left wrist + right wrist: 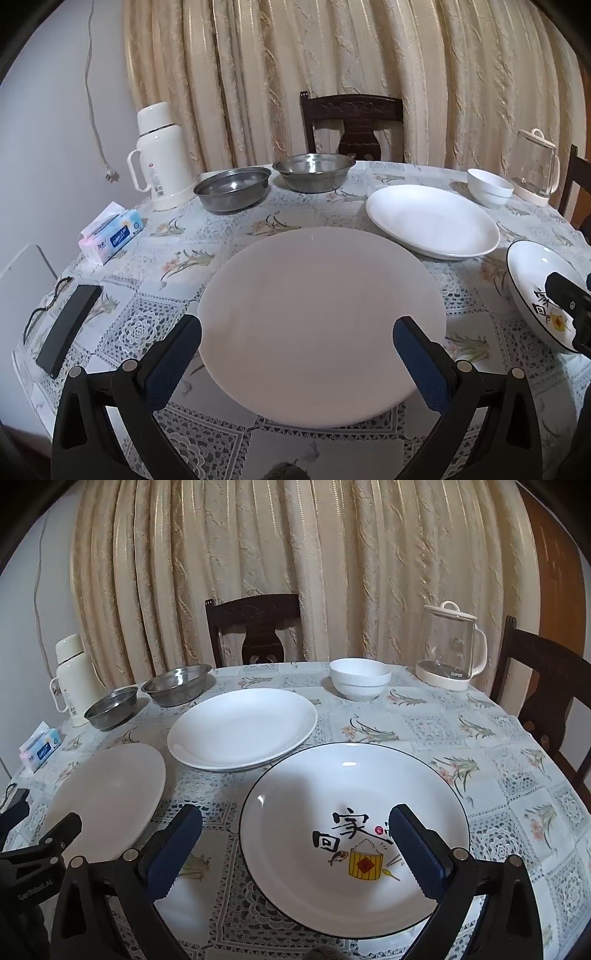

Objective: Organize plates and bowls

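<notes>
A home dining room: curtains (258, 554), wooden chair (255, 627), tableclothed table (498, 775).

Black gripper (297, 332) frames, blue ribbed fingers (173, 360), silver screws, white lettering

Dim, cool indoor light – soft shadows only. Small glints ahead on the painted plate (354, 840). Fisheye bends the edges; corners go black.
</notes>
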A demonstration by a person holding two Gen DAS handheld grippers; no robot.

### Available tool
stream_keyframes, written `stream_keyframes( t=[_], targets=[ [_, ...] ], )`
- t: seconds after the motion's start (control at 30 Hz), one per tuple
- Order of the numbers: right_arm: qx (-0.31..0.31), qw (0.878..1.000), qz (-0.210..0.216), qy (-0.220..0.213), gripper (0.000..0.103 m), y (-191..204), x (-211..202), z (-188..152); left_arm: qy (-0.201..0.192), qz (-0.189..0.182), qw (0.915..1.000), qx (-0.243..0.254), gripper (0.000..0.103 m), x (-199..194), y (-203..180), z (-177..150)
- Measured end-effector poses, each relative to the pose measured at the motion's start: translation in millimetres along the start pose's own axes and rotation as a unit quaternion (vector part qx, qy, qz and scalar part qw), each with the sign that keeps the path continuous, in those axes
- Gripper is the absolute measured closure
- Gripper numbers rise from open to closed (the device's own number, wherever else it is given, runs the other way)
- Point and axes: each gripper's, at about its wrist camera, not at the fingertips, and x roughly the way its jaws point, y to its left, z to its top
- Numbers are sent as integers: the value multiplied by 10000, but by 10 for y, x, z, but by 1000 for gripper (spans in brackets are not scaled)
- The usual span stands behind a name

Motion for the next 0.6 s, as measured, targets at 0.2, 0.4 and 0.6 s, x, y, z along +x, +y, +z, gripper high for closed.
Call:
stream_keyframes(
  t=[0.2, 0.4, 0.6],
  targets=[
    [7, 10000, 12, 19, 0, -4, -5, -5, 14, -3, 10000, 0, 0, -1, -21, -15],
    [42, 10000, 7, 59, 0, -7, 0, -17, 38, -11, 10000, -6, 0, -1, -34, -14],
    [51, 9999, 37, 85, 0, -2, -16, -22, 68, -28, 10000, -30, 0, -5, -27, -42]
  ],
)
